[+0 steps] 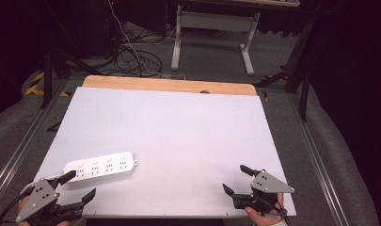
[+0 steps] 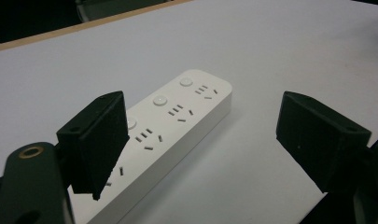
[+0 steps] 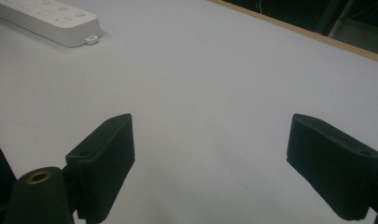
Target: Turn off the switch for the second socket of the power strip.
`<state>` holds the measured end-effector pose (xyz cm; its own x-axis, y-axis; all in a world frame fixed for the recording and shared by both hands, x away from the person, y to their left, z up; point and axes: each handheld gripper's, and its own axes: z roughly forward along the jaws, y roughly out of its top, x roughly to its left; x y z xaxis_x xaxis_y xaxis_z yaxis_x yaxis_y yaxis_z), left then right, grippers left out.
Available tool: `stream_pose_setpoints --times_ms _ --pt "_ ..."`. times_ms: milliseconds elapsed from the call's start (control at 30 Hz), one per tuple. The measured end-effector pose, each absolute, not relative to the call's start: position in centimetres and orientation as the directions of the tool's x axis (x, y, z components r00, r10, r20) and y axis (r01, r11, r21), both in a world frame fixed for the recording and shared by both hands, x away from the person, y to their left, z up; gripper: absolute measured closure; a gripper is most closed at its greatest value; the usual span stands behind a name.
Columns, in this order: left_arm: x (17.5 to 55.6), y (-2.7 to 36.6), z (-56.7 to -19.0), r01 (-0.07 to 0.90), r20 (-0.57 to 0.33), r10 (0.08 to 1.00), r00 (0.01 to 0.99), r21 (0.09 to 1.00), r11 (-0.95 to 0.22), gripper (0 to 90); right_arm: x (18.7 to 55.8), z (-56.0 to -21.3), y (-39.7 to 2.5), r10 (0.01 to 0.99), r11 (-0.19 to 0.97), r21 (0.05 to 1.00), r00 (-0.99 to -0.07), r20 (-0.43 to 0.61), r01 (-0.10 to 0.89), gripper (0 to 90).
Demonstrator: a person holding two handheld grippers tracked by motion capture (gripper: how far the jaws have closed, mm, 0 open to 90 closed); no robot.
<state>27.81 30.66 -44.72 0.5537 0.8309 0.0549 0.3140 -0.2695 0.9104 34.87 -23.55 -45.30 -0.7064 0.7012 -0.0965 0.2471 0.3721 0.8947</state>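
One white plastic power strip (image 1: 101, 166) is lying on the white tabletop (image 1: 178, 132) near its front left corner, showing four sockets and four round buttons; no writing is legible. Just beside its near end, the left claw (image 1: 80, 185) is hovering with jaws spread wide, gripping nothing. Well apart, the right claw (image 1: 236, 178) is likewise gaping open over bare tabletop.

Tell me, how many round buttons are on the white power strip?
4, in a row along the power strip at the table's near left, one beside each socket group. The left gripper is open right by its near end, so the left gripper view shows three buttons, one partly behind a finger.
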Motion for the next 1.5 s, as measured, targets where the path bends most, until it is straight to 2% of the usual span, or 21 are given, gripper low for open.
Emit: stream_pose_setpoints --times_ms 133,333,533,667,1000,1167,1500 --pt "27.7 30.6 -44.7 0.309 0.057 0.830 0.554 0.912 -0.269 17.4 34.8 -45.3 -23.6 0.704 0.368 0.896 -0.704 -0.094 0.248 15.9" --pt "27.5 30.5 -44.6 0.289 0.117 0.830 0.545 0.903 -0.317 20.4 34.9 -45.4 -23.6 0.701 0.371 0.895 -0.707 -0.095 0.248 15.2" --pt "27.5 30.6 -44.4 0.303 0.096 0.835 0.541 0.905 -0.299 20.6 34.9 -45.4 -23.6 0.702 0.370 0.896 -0.705 -0.097 0.245 15.1" --pt "27.5 30.6 -44.2 0.329 0.043 0.837 0.546 0.908 -0.261 20.6 34.9 -45.4 -23.6 0.703 0.372 0.894 -0.705 -0.096 0.249 15.1" --pt "27.7 30.4 -43.2 0.329 0.074 0.834 0.547 0.897 -0.295 24.5 35.2 -45.7 -23.4 0.695 0.380 0.888 -0.713 -0.091 0.258 14.6" --pt "28.1 30.5 -42.4 0.353 0.023 0.839 0.543 0.901 -0.253 23.5 35.4 -45.8 -23.4 0.696 0.381 0.884 -0.714 -0.080 0.272 14.5" --pt "29.4 30.7 -41.3 0.358 0.030 0.848 0.530 0.898 -0.255 24.1 35.5 -45.9 -23.3 0.693 0.384 0.881 -0.717 -0.078 0.276 14.5"
